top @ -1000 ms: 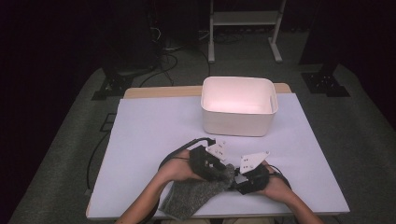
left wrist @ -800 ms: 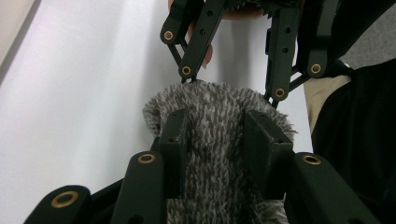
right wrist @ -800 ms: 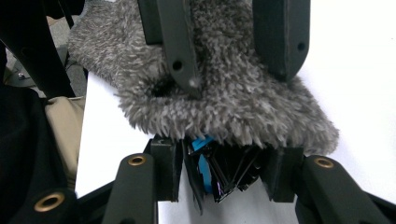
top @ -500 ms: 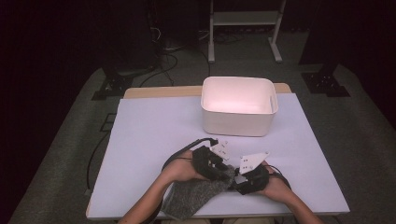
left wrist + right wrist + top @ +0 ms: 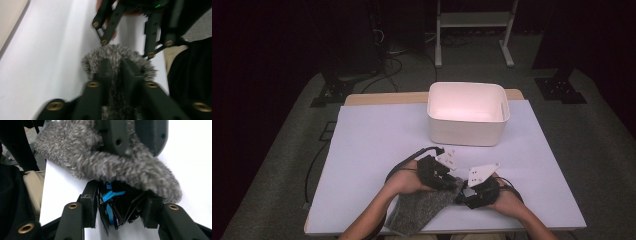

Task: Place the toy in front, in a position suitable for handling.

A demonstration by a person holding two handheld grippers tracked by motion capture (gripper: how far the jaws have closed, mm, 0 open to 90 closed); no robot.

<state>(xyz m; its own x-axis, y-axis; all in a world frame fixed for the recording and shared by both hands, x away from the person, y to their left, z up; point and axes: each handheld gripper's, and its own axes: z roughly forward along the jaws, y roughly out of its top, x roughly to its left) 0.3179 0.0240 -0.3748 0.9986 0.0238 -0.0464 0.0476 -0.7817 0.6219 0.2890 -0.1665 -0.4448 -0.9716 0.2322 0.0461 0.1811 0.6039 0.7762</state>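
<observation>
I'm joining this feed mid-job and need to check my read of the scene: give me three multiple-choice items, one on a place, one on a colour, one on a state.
1. Where is the white bin?
A. at the far side of the table, beyond both hands
B. at the near edge, under the forearms
C. on the floor

2. What colour is the fuzzy cloth?
A. red
B. grey
C. yellow

3. How is the left claw set?
A. wide open above the bin
B. open, lying on bare table
C. shut on the fuzzy cloth

Answers:
1. A: the high view shows it past both claws.
2. B: its pile is grey in both gripper views.
3. C: in the left gripper view its jaws, which have just been closing, pinch the cloth's edge.

The right claw holds a black and blue clip.
</observation>
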